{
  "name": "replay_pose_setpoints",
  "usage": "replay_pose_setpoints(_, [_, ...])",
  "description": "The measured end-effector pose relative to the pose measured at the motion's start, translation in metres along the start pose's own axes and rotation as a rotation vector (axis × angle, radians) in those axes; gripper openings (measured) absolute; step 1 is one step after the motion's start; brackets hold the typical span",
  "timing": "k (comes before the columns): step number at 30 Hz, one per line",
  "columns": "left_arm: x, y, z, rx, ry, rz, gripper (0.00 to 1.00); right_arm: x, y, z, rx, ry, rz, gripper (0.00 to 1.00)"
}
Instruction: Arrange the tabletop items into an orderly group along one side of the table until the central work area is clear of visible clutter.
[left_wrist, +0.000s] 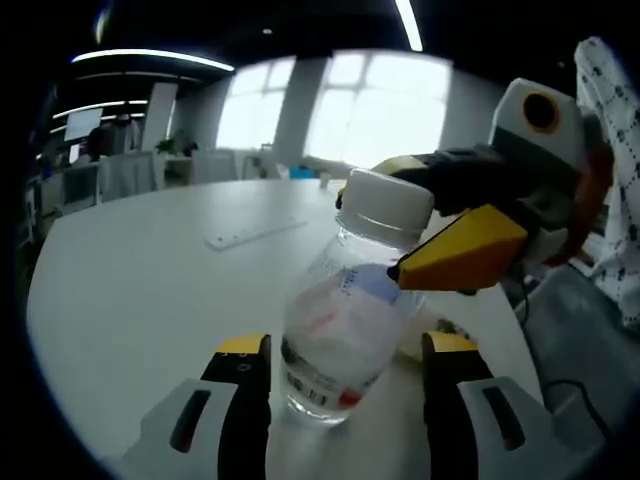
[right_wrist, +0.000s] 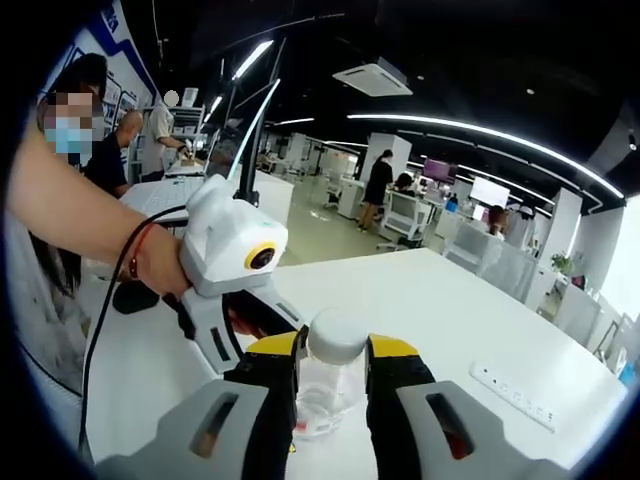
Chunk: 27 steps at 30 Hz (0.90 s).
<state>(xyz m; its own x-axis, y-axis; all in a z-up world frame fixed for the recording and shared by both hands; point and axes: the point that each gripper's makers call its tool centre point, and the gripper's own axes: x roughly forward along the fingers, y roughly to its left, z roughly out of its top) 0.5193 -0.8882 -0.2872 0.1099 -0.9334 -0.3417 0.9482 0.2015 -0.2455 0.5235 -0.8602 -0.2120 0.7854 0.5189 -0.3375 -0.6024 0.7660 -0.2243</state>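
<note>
Right gripper (right_wrist: 331, 385) clamps the bottle (left_wrist: 345, 330) at its neck; left gripper (left_wrist: 345, 372) is spread around the base — the tilted bottle could slip.

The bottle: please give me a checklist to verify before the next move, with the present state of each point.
1. Right hand-held gripper closed on the bottle just under its white cap: ok.
2. Left hand-held gripper open, jaws on both sides of the bottle base: ok.
3. Bottle upright: not ok, it is tilted.
4. Cap on: ok.
5. Table free beside the bottle: ok; the white power strip lies apart.
6. Bottle base on the table: cannot tell.
</note>
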Motion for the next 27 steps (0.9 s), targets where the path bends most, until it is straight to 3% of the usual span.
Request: replay_pose_setpoints(27, [0.0000,0.0011,0.0007,0.000,0.006,0.011,0.56,-0.0019,-0.0022,0.0038,-0.025,-0.005,0.005,0.27])
